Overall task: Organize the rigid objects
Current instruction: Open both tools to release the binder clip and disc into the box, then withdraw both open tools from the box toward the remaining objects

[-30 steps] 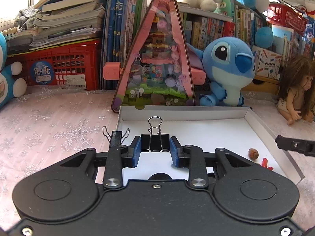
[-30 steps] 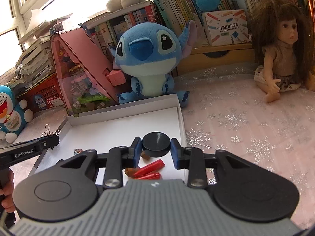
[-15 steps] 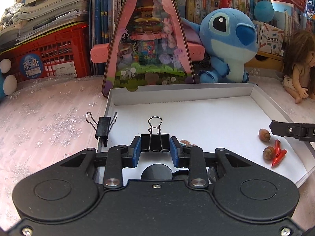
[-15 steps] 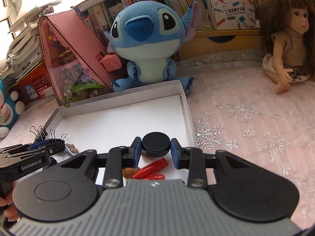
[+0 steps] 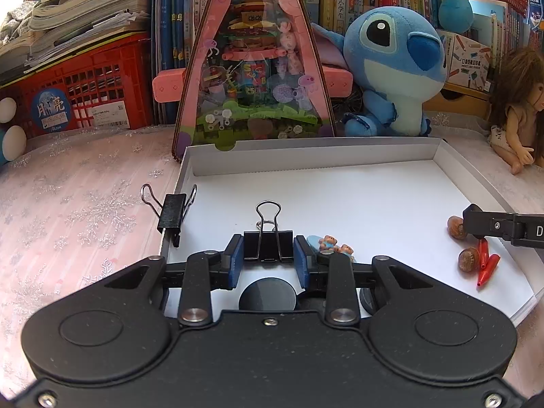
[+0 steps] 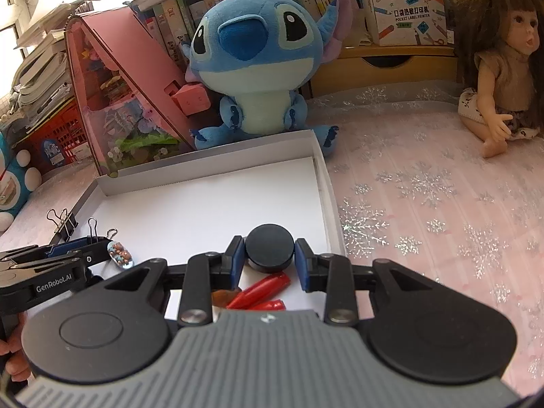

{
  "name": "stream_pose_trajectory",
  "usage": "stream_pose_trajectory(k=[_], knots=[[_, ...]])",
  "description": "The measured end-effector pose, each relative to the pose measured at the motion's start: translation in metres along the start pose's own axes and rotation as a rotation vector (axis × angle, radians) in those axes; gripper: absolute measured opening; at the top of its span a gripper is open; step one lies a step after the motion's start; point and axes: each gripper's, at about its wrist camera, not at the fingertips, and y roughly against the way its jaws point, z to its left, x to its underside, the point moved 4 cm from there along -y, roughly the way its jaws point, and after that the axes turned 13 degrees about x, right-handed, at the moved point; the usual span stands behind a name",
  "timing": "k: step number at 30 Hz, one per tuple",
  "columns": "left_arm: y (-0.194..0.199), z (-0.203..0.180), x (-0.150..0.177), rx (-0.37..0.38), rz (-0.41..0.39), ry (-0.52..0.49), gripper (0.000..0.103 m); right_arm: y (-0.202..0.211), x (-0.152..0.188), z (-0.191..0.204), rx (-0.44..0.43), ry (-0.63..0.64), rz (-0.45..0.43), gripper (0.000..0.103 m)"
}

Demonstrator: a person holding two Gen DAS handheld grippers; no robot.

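Note:
My left gripper (image 5: 268, 255) is shut on a black binder clip (image 5: 268, 250), wire loops pointing forward, low over the near left part of the white tray (image 5: 306, 142). A second binder clip (image 5: 171, 212) is clamped on the tray's left rim. My right gripper (image 6: 269, 258) is shut on a black round disc (image 6: 269, 250) just above the tray's (image 6: 210, 159) near right corner, over two red cones (image 6: 260, 289) and a brown nut (image 6: 222, 297). The left gripper (image 6: 102, 243) shows at the left of the right wrist view.
In the tray lie a small bear charm (image 5: 335, 246), another black disc (image 5: 267, 294), two nuts (image 5: 468, 260) and red cones (image 5: 486, 261). Behind it stand a pink triangular toy case (image 5: 255, 68) and a blue plush (image 5: 394, 68). A doll (image 6: 503, 78) sits at the right.
Both grippers have sunk closer to the tray with the clip and the disc still in them. Over the last half second neither has visibly moved.

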Motion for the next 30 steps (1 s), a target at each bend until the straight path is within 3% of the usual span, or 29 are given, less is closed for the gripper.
stream_pose_trajectory(k=[3,5,15,30], knots=[[0.002,-0.001,0.0,0.002,-0.007,0.013,0.033,0.002,0.001,0.0,-0.003,-0.002,-0.008,0.041],[0.005,-0.002,0.0,0.003,-0.013,0.01,0.042,0.003,0.002,-0.001,-0.012,-0.008,-0.014,0.055],[0.034,-0.019,0.001,0.03,-0.062,-0.033,0.075,0.026,0.009,-0.004,-0.031,0.017,-0.069,0.067],[0.097,-0.058,0.039,0.135,-0.109,-0.125,0.083,0.09,0.039,-0.003,-0.091,0.137,-0.195,0.075]])
